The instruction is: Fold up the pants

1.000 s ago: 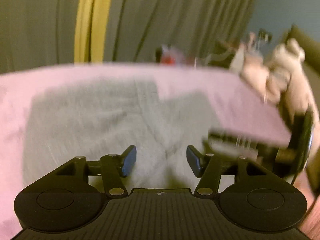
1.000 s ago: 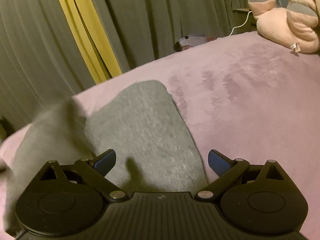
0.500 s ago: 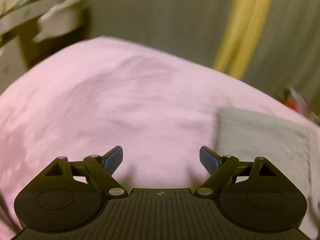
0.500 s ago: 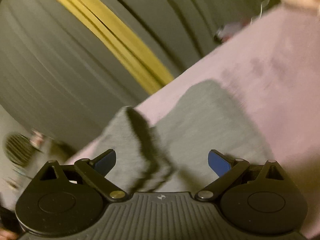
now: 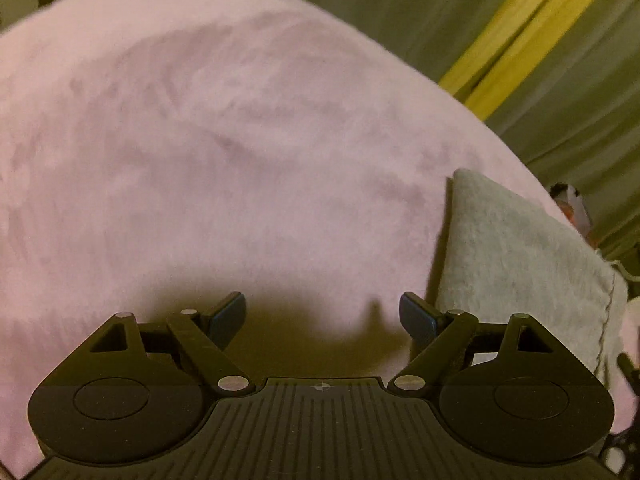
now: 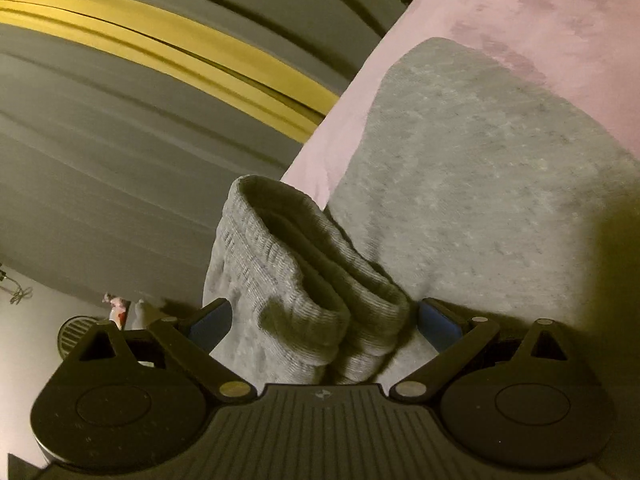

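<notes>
- Left gripper (image 5: pixel 322 316): tilted steeply down, fingers (image 5: pixel 228 312) spread wide after just opening, nothing between them.
- Right gripper (image 6: pixel 324 320): rolled sideways, angled gently down, fingers (image 6: pixel 436 320) wide apart, straddling the ribbed cuff (image 6: pixel 304 264), not pressing it.

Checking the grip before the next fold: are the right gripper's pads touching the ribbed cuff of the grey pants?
Cannot tell. In the right wrist view the ribbed cuff fills the space between the right gripper's open fingers, hiding any gap or contact.
</notes>
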### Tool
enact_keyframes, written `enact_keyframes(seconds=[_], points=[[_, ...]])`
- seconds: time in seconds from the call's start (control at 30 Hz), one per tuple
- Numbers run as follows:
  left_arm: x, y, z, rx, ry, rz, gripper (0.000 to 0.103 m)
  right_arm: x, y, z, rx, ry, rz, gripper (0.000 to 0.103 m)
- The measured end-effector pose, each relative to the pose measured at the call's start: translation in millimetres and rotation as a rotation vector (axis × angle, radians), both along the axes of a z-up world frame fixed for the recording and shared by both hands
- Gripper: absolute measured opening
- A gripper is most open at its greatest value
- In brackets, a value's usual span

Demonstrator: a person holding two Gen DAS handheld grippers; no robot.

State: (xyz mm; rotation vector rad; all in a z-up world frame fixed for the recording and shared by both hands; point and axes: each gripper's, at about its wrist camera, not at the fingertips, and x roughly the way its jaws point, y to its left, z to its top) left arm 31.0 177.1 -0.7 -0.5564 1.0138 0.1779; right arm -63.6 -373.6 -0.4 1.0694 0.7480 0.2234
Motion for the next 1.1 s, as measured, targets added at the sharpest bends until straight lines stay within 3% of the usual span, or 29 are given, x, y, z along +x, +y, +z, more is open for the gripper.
enact_keyframes(seconds=[0.13,0.23,0.3,0.37,0.47,0.6,0.67,0.73,0.77,0.83,0.93,1.1], points=[[1,11,-7,-0.063,0.015,0.034,0.089,1,12,2,-0.013,-0.013,0.011,0.099],[2,10,-7,-0.06,0.01,0.021,0.089,-6,15,1,-0.014,-0.006,-0.007,0.086],[5,7,-7,-0.054,0.014,0.003,0.089,-10,13,-3,-0.007,0.02,-0.049,0.071],[6,6,-8,-0.052,0.016,-0.01,0.089,-15,8,-8,0.04,0.029,-0.077,0.07],[6,7,-8,-0.061,0.013,-0.009,0.089,-18,5,-11,0.076,0.039,-0.083,0.073],[7,6,-8,-0.05,0.018,-0.021,0.089,-18,4,-17,0.128,0.018,-0.107,0.088],[8,3,-8,-0.036,0.016,-0.035,0.089,-13,4,-18,0.156,0.017,-0.126,0.088],[8,1,-8,-0.03,0.013,-0.043,0.089,-9,6,-18,0.18,0.013,-0.119,0.07],[8,1,-8,-0.031,0.011,-0.044,0.089,-7,8,-19,0.2,0.015,-0.109,0.054],[7,1,-9,-0.036,0.009,-0.039,0.089,-7,11,-26,0.288,0.007,-0.106,0.054],[7,1,-9,-0.036,0.009,-0.038,0.089,-8,14,-29,0.259,0.026,-0.12,0.058],[9,-2,-11,-0.019,0.016,-0.05,0.09,6,24,-23,0.235,0.035,-0.106,0.075]])
